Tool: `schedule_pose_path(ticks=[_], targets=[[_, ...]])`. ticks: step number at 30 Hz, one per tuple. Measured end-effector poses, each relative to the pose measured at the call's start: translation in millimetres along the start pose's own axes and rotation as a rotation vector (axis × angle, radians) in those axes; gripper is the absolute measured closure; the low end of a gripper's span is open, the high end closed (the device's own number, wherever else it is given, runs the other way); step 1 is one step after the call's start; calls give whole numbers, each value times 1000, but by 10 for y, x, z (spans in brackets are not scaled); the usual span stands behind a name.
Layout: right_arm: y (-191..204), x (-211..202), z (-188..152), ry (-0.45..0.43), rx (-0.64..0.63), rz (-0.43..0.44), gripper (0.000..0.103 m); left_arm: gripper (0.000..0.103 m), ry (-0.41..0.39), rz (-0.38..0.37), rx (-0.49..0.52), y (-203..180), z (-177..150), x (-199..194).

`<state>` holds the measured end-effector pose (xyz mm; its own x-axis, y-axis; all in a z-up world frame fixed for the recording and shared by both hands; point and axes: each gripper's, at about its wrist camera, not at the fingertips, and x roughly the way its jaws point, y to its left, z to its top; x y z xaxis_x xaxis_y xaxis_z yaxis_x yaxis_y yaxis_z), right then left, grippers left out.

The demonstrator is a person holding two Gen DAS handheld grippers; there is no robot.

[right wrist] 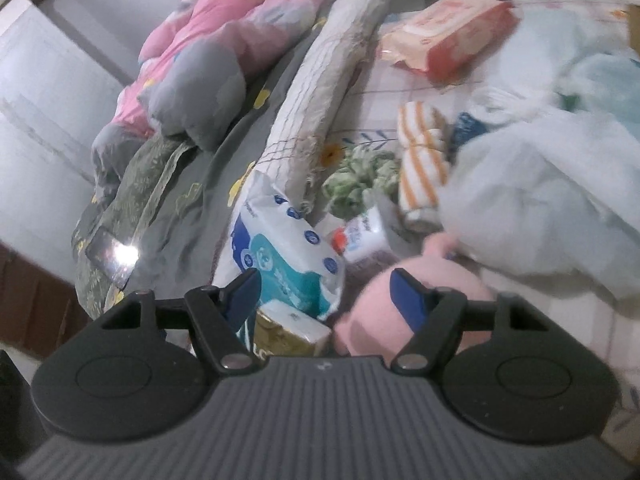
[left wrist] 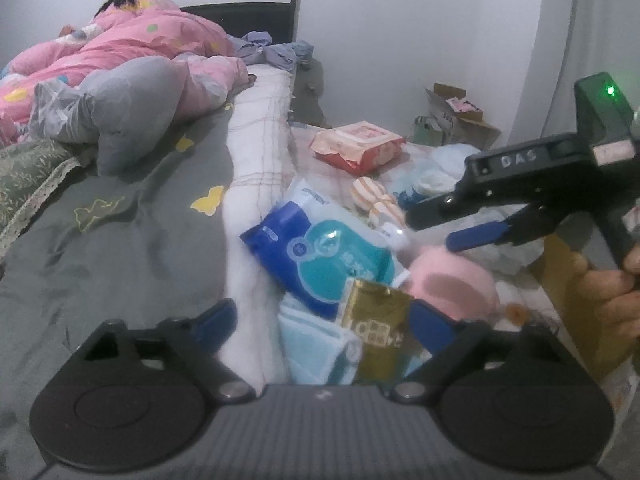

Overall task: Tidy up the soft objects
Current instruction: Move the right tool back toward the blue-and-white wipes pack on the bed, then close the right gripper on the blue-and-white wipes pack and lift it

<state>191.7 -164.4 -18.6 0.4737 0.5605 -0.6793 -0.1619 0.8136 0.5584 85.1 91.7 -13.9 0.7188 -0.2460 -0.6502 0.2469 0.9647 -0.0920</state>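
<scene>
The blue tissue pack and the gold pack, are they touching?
Touching. In the left wrist view the gold pack overlaps the near end of the blue tissue pack with no gap showing between them.

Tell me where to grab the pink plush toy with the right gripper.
Take the pink plush toy across its rounded body from above, where it bulges free between the gold pack and white bag. The right gripper is open, one finger already over it.

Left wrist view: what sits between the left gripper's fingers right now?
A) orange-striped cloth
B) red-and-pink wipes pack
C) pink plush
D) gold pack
D: the gold pack stands in the gap of the open left gripper, pads not pressing it; the pink plush lies just beyond the right-hand finger, and the striped cloth and wipes pack sit farther back.
</scene>
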Motion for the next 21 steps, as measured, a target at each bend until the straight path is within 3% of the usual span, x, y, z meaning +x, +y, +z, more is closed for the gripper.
schedule_pose_path(ticks=[5, 12, 19, 21], targets=[[113, 153, 149, 31, -32, 22, 32, 27, 18, -27, -44, 107, 128, 145], [290, 437, 287, 81, -107, 3, 32, 54, 110, -45, -112, 181, 272, 526], [368, 731, 394, 136, -161, -15, 38, 55, 191, -64, -164, 277, 316, 801], [356, 805, 396, 158, -167, -14, 40, 50, 210, -67, -175, 301, 319, 862]])
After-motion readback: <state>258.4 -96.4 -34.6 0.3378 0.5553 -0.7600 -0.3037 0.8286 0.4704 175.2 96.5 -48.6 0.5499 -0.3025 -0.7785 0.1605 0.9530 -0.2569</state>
